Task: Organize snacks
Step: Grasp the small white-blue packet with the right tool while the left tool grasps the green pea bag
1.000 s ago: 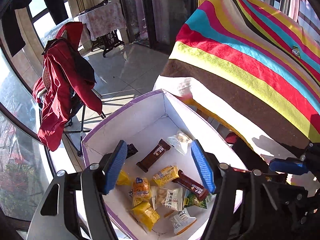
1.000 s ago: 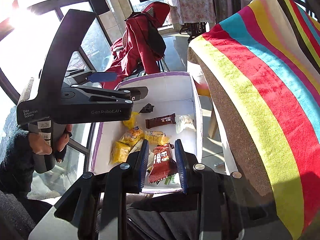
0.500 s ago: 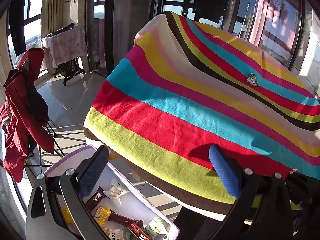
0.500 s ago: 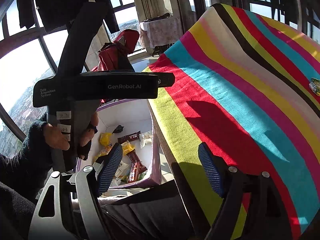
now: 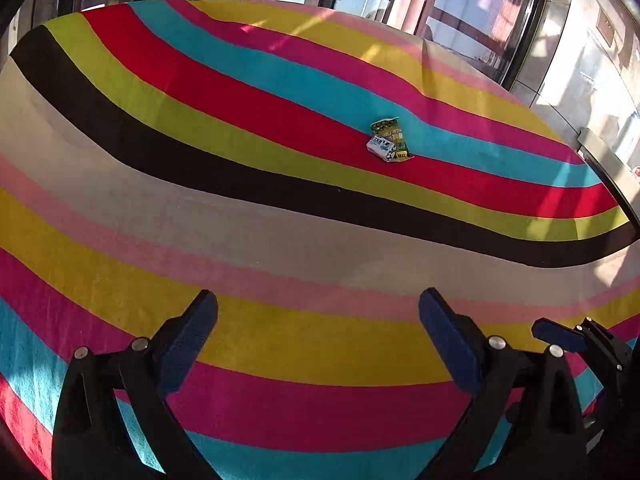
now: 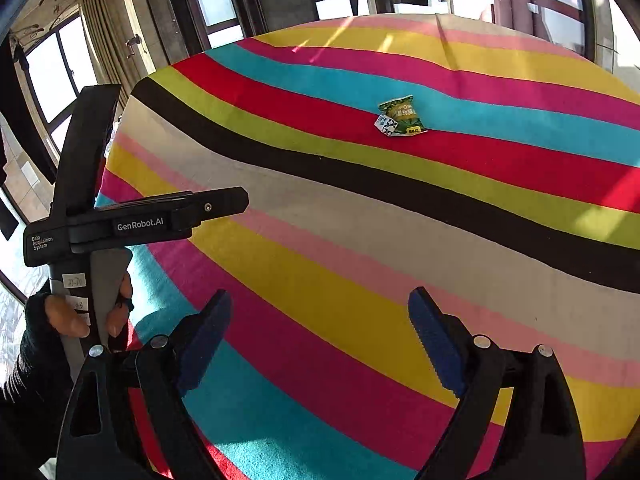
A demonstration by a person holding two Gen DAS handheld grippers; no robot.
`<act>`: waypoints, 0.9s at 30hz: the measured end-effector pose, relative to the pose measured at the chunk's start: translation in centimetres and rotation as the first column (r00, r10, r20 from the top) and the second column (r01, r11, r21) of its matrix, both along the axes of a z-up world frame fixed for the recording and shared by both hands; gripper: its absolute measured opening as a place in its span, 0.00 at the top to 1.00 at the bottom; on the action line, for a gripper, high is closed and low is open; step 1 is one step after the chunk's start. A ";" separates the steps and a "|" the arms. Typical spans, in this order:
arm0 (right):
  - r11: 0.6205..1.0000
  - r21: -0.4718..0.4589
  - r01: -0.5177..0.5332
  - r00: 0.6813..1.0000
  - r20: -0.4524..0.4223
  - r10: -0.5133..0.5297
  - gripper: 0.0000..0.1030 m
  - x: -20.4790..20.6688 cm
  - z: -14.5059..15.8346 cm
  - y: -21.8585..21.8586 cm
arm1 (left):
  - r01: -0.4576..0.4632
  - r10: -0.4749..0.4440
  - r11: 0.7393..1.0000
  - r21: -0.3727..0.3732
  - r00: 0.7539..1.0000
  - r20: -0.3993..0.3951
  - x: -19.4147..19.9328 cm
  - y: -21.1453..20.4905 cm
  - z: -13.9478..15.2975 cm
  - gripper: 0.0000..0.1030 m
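Both my claws are over the striped cloth-covered table now. Left gripper spread wide and empty; right gripper with jaws just opened, nothing between them. One small green crinkly snack packet lies ahead, slightly right of centre for both, well apart, its long axis running roughly away from me. Neither claw looks clearly nearer. One packet, two claws.

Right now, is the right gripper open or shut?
Open. The right gripper has just been opening; only striped cloth shows between its blue pads.
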State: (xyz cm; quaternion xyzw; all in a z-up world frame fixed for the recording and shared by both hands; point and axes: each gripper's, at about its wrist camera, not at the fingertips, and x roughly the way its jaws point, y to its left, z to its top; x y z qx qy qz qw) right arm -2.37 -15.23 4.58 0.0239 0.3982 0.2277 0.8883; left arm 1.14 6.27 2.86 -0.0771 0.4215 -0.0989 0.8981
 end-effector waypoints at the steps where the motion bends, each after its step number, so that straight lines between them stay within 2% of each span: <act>1: 1.000 0.004 0.012 1.000 0.009 -0.012 0.16 1.2 0.2 -0.3 | -0.001 0.000 0.999 -0.034 1.000 -0.013 0.6 -0.1 -0.3 0.02; 4: 1.000 0.004 0.025 0.999 0.028 -0.025 0.25 4.8 0.8 -0.4 | -0.028 0.025 0.996 -0.089 0.999 -0.032 1.4 0.2 -2.0 0.02; 5: 1.000 0.006 0.030 0.999 0.036 -0.030 0.30 5.9 0.9 -0.5 | -0.028 0.028 0.996 -0.083 1.000 -0.006 1.2 0.1 -1.9 0.02; 12: 1.000 0.014 0.013 0.998 0.066 -0.014 0.48 14.2 0.9 2.0 | -0.037 0.036 0.996 -0.078 0.999 -0.012 1.8 -0.3 -2.4 0.02; 21: 0.983 -0.179 -0.033 0.995 0.091 0.050 0.69 21.0 -0.1 6.1 | -0.037 0.036 0.995 -0.090 0.999 -0.006 1.6 0.1 -2.4 0.02; 23: 0.973 -0.227 -0.039 0.996 0.074 0.057 0.77 21.9 -0.6 6.3 | -0.037 0.036 0.995 -0.091 0.999 -0.006 1.4 0.2 -2.4 0.02; 27: 0.957 -0.287 -0.050 0.993 0.088 0.078 0.79 22.4 -1.0 6.1 | -0.037 0.037 0.995 -0.092 0.999 -0.005 1.2 0.4 -2.4 0.02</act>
